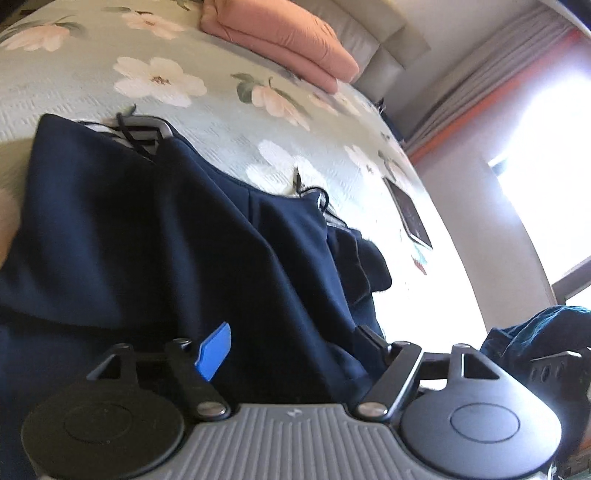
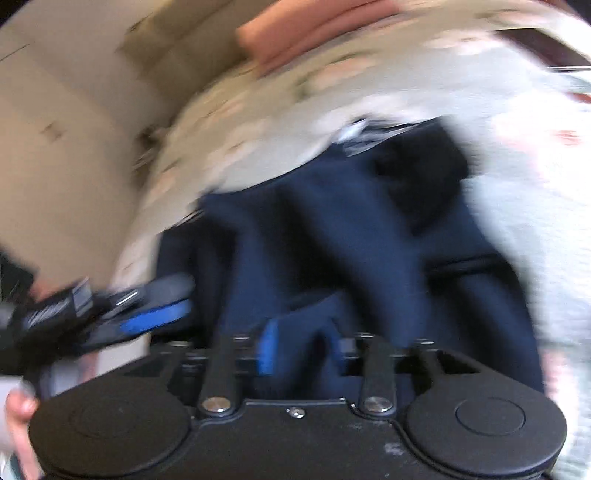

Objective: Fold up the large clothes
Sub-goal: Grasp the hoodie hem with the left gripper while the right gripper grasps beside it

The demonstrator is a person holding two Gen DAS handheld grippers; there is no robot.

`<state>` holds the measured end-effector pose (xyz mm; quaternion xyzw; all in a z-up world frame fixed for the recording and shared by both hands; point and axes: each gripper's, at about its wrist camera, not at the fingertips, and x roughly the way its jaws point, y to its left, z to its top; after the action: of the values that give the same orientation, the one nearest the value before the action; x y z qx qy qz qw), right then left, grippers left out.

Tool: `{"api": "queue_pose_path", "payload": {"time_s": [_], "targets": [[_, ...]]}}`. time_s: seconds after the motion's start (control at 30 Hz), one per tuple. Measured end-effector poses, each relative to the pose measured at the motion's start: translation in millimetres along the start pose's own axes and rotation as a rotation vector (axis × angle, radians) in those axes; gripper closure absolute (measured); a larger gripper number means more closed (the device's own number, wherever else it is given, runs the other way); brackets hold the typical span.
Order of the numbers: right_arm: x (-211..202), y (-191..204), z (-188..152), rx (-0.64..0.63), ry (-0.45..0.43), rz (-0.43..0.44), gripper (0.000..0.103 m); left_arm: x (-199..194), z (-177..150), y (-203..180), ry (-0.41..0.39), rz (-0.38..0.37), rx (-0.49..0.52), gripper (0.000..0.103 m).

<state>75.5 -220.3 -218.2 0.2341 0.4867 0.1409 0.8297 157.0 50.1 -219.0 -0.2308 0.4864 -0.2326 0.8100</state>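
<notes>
While the navy garment (image 1: 177,236) lies bunched on the floral bedspread (image 1: 207,122), we clamp its near edge in the left gripper (image 1: 291,350). We close the right gripper (image 2: 303,350) on a navy fold; a pink pillow (image 1: 280,37) sits far.

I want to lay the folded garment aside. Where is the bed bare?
Bare floral bedspread lies between the dark navy garment and the folded pink cloth. A flat dark rectangular device occupies the right edge. The near side is crowded by navy fabric.

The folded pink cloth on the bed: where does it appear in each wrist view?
Left wrist: the folded pink cloth lies at top centre, on the floral bedspread.
Right wrist: top centre-right, blurred.
Shared landmark: the navy garment below it in both views.
</notes>
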Motion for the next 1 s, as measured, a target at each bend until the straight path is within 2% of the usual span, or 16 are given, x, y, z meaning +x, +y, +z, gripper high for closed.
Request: {"api": "queue_pose_path", "payload": {"time_s": [0.07,0.13,0.23,0.3,0.33,0.37,0.4,0.43,0.53,0.63,0.7,0.77,0.8,0.83,0.93,1.0], "targets": [[28,22,-15,-0.045,0.123,0.045,0.088,4,-3,3,0.004,0.058,-0.010,0.029],[52,34,-40,-0.104,0.251,0.013,0.088,6,-7,9,0.016,0.122,-0.024,0.030],[44,24,-57,-0.105,0.307,-0.022,0.085,14,-12,11,0.065,0.136,-0.018,0.030],[16,11,-51,-0.078,0.275,-0.048,0.081,18,-17,8,0.089,0.143,-0.003,0.030],[3,7,-40,-0.066,0.231,-0.059,0.075,22,-18,6,0.094,0.148,-0.004,0.030],[-10,3,-32,-0.053,0.188,-0.075,0.062,26,-19,6,0.097,0.149,-0.014,0.030],[-22,-3,-22,-0.029,0.144,-0.093,0.033,30,-20,5,0.097,0.145,-0.037,0.030],[-28,-8,-11,0.002,0.099,-0.117,0.020,34,-18,6,0.094,0.139,-0.068,0.030],[-9,-20,15,0.078,0.040,-0.161,0.020,43,-18,10,0.083,0.129,-0.133,0.032],[19,-35,23,0.161,0.070,-0.181,0.021,54,-19,18,0.103,0.163,-0.166,0.061],[29,-41,19,0.230,0.103,-0.160,0.020,57,-19,22,0.110,0.159,-0.184,0.090],[45,-48,19,0.277,0.129,-0.120,0.038,50,-19,23,0.091,0.146,-0.184,0.092],[51,-45,17,0.269,0.141,-0.114,0.063,43,-18,21,0.064,0.123,-0.178,0.093],[49,-34,20,0.229,0.135,-0.101,0.070,31,-17,20,0.018,0.082,-0.175,0.093],[9,4,36,0.086,-0.059,-0.014,0.071,-13,-10,15,-0.174,-0.016,-0.154,0.093],[-20,11,44,0.077,-0.176,0.055,0.071,-37,-5,20,-0.264,-0.032,-0.164,0.093]]}}
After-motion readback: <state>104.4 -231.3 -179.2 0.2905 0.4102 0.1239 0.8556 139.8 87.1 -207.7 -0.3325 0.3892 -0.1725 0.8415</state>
